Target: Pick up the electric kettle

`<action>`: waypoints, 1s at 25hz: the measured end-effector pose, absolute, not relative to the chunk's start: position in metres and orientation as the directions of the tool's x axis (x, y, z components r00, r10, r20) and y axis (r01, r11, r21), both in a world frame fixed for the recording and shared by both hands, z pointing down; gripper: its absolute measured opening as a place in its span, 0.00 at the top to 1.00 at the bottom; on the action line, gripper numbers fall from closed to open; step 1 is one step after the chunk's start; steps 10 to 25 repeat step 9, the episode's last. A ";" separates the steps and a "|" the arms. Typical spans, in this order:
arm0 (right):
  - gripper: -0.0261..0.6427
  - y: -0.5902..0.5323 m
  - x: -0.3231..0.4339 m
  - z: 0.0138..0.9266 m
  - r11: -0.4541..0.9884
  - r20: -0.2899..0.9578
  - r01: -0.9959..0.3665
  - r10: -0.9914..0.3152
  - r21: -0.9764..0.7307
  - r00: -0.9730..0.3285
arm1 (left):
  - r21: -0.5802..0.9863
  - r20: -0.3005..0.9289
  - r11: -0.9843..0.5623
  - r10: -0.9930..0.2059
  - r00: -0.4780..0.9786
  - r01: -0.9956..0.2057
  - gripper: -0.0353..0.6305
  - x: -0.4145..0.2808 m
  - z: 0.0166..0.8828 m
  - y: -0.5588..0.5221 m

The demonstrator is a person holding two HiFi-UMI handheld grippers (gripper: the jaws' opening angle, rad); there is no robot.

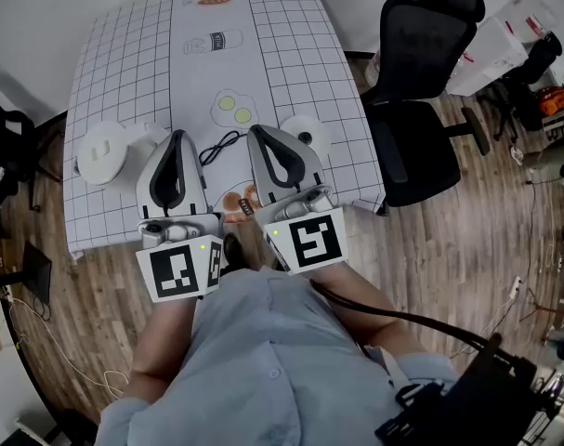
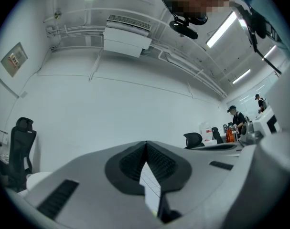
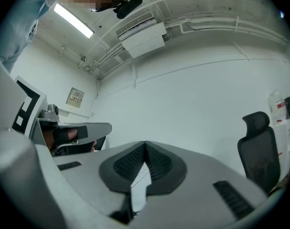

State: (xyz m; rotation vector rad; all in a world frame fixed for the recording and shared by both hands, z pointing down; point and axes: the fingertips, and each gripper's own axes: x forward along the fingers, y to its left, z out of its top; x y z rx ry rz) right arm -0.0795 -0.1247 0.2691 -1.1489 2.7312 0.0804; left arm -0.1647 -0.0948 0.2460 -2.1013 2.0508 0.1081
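Note:
The white electric kettle (image 1: 103, 153) stands near the left edge of the grid-patterned table (image 1: 124, 54), seen from above. Its round white base (image 1: 305, 134) lies to the right, with a black cord (image 1: 218, 147) curling between the two. My left gripper (image 1: 177, 136) is over the table's front edge, just right of the kettle and apart from it. My right gripper (image 1: 256, 130) is beside it, close to the base. Both point up and away, at the white wall. In the gripper views the left gripper (image 2: 145, 144) and the right gripper (image 3: 145, 146) have their jaws together with nothing between them.
A black office chair (image 1: 421, 72) stands right of the table on the wooden floor (image 1: 467, 249). Printed food pictures, such as fried eggs (image 1: 233, 108), mark the cloth. Boxes and clutter (image 1: 523, 45) sit at the far right. Another chair (image 2: 18, 149) shows in the left gripper view.

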 end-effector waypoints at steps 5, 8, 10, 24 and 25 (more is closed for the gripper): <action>0.96 -0.123 -0.080 0.266 0.701 -0.205 -0.713 -0.702 -0.024 -0.682 | -0.094 -0.191 -0.019 -0.981 0.037 -0.995 0.95 -0.163 0.247 -0.095; 0.96 -0.124 -0.080 0.266 0.701 -0.204 -0.713 -0.701 -0.022 -0.683 | -0.095 -0.190 -0.019 -0.981 0.037 -0.995 0.95 -0.162 0.248 -0.096; 0.96 -0.124 -0.080 0.266 0.701 -0.204 -0.713 -0.701 -0.022 -0.683 | -0.095 -0.189 -0.019 -0.981 0.037 -0.995 0.95 -0.161 0.248 -0.096; 0.96 -0.124 -0.080 0.266 0.701 -0.204 -0.713 -0.701 -0.022 -0.683 | -0.095 -0.189 -0.019 -0.981 0.037 -0.995 0.95 -0.161 0.248 -0.096; 0.96 -0.124 -0.080 0.266 0.701 -0.204 -0.713 -0.701 -0.022 -0.683 | -0.095 -0.189 -0.019 -0.981 0.037 -0.995 0.95 -0.161 0.248 -0.096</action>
